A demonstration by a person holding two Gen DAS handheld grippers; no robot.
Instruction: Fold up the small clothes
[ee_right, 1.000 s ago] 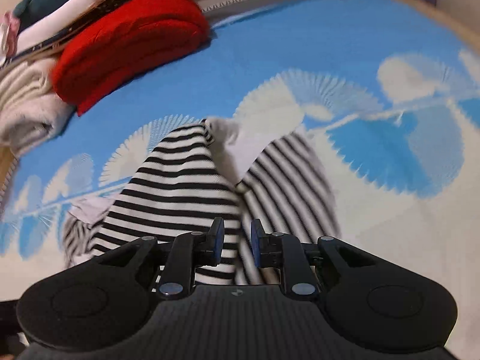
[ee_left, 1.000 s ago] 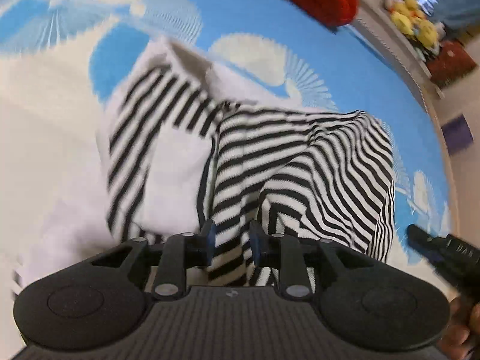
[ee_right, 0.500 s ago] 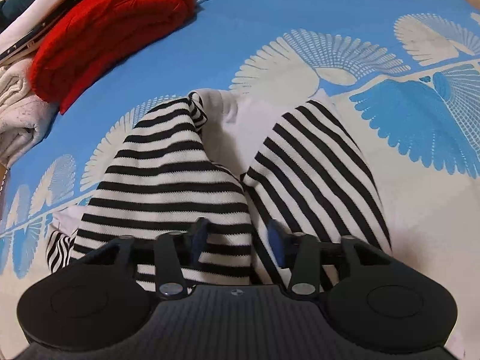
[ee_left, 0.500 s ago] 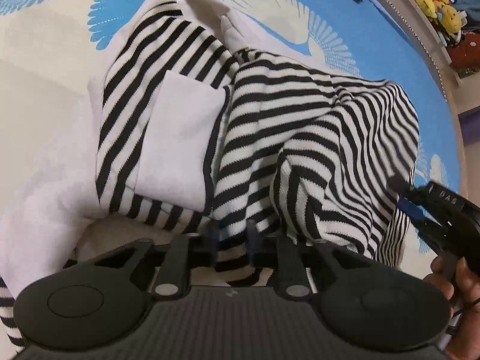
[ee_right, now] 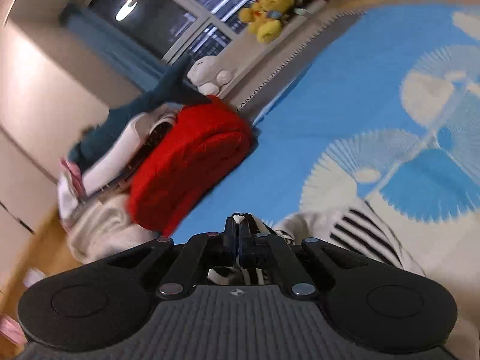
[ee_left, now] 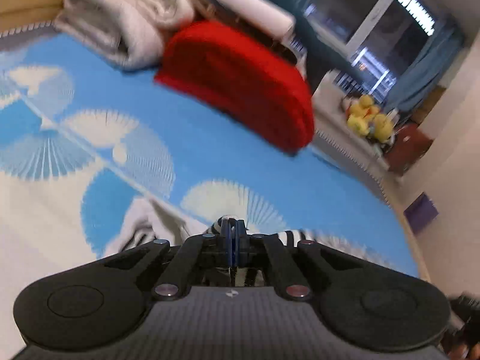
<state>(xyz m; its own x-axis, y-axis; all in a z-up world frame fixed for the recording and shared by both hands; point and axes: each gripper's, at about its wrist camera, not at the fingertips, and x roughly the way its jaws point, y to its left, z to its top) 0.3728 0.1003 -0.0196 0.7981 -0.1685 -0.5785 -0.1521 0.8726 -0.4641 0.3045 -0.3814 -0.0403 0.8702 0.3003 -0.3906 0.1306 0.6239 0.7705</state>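
The striped garment (ee_left: pixel 288 235), black and white knit, lay on the blue and white patterned bed cover (ee_left: pixel 180 138) directly under and ahead of me, most of it hidden behind my two tools. My left gripper (ee_left: pixel 231 234) had its jaws pressed together on a pinch of that striped cloth, a small fold of it poking up between the tips. My right gripper (ee_right: pixel 239 231) was the same: jaws tight together with a bit of white edge showing at the tips, while more of the striped garment (ee_right: pixel 363 234) spread off to the right of it on the cover. Both views were blurred. Beyond the garment, well apart from it, sat a folded red knit (ee_left: pixel 240 81) beside a folded cream pile (ee_left: pixel 120 21). Further back, yellow plush toys (ee_left: pixel 369 118) sat on a ledge near a dark window (ee_left: pixel 375 21).
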